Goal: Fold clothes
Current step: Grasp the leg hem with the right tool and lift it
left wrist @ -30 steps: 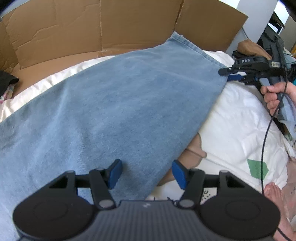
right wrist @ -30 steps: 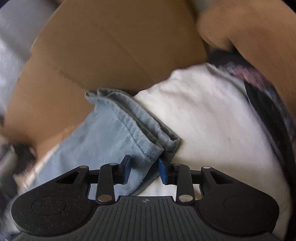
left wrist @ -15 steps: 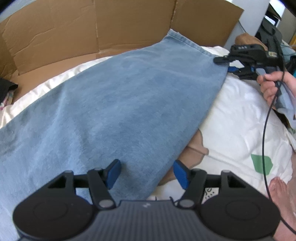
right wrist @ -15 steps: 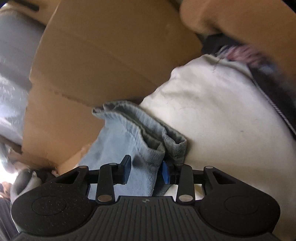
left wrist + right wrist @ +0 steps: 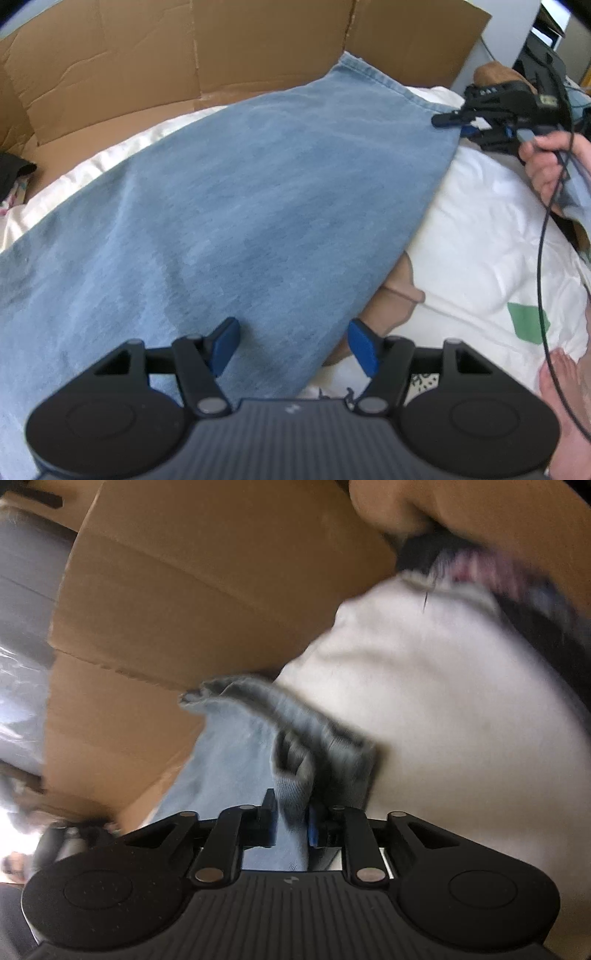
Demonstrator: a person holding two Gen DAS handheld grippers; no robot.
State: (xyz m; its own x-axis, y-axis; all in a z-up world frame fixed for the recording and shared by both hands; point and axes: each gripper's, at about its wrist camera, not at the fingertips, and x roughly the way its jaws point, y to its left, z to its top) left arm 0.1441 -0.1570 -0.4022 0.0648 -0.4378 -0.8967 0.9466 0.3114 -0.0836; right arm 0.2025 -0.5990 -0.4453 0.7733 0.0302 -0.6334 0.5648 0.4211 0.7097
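Note:
A light blue denim garment lies spread flat across white bedding. My left gripper is open low over the garment's near right edge, with the cloth under the left finger and the edge running between the fingers. At the far right hem corner, my right gripper is held by a hand. In the right wrist view the jaws of my right gripper are closing, and a bunched fold of the denim hem fills the gap between the blue pads.
Flattened cardboard stands as a wall behind the bedding. A black cable hangs from the right gripper across the bed's right side. A bare foot rests at the lower right. Dark clothing lies at the far left.
The right gripper's jaws have narrowed onto the hem corner, the wrist has rolled, and the hem now bunches up between the pads. The left gripper has stayed where it was.

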